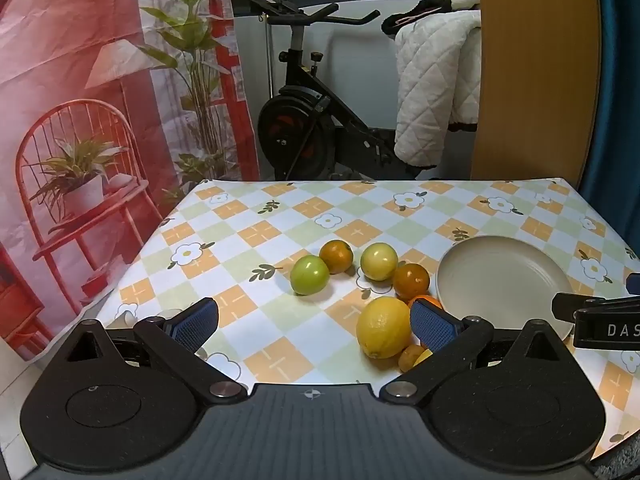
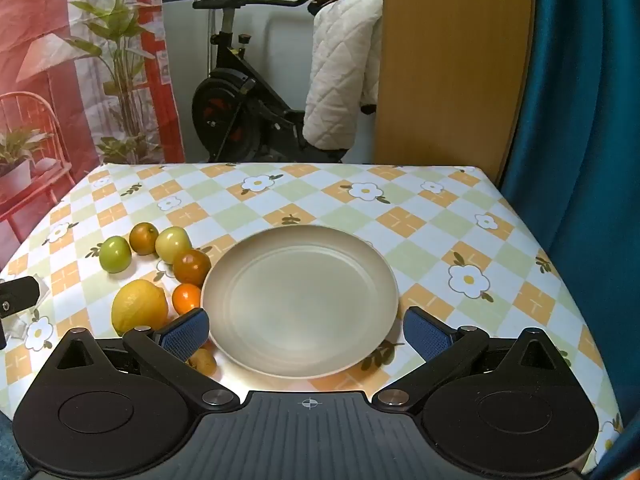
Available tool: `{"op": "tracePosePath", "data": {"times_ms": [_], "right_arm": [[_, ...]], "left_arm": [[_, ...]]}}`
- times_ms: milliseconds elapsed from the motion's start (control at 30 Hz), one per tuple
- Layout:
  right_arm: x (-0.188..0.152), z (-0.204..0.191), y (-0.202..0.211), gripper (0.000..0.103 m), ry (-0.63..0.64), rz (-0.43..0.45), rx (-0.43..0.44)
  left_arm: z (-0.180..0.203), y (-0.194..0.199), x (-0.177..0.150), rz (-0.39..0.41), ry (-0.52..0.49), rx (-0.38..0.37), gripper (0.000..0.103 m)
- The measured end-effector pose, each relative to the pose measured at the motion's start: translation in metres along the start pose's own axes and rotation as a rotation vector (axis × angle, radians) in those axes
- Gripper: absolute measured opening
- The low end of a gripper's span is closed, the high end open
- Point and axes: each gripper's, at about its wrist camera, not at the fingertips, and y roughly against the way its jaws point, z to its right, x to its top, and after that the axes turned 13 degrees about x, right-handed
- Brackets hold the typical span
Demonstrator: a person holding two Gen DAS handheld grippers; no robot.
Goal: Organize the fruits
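A: Nearest first?
B: The left gripper [image 1: 314, 326] hovers with jaws spread wide, holding nothing; the right gripper [image 2: 306, 330] likewise, released above the round beige plate [image 2: 300, 236].
A: And the fruit?
B: All left of the plate on the checked floral tablecloth [image 2: 440, 208]. The big oval yellow lemon [image 1: 383, 327] lies near, its long axis running near-to-far, nub toward the camera. Beyond it are a small orange mandarin [image 2: 187, 297], two dark orange fruits [image 1: 411, 281], and two round green fruits [image 1: 309, 274].
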Motion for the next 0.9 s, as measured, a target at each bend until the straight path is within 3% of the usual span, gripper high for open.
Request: {"op": "tracePosePath", "data": {"times_ms": [900], "right_arm": [[0.0016,0.0029,-0.0043,0.103,-0.007,-0.009,-0.003]], "left_arm": [[-0.0003,-0.0031,0.0004,-0.015,-0.005,-0.004,0.103]]}}
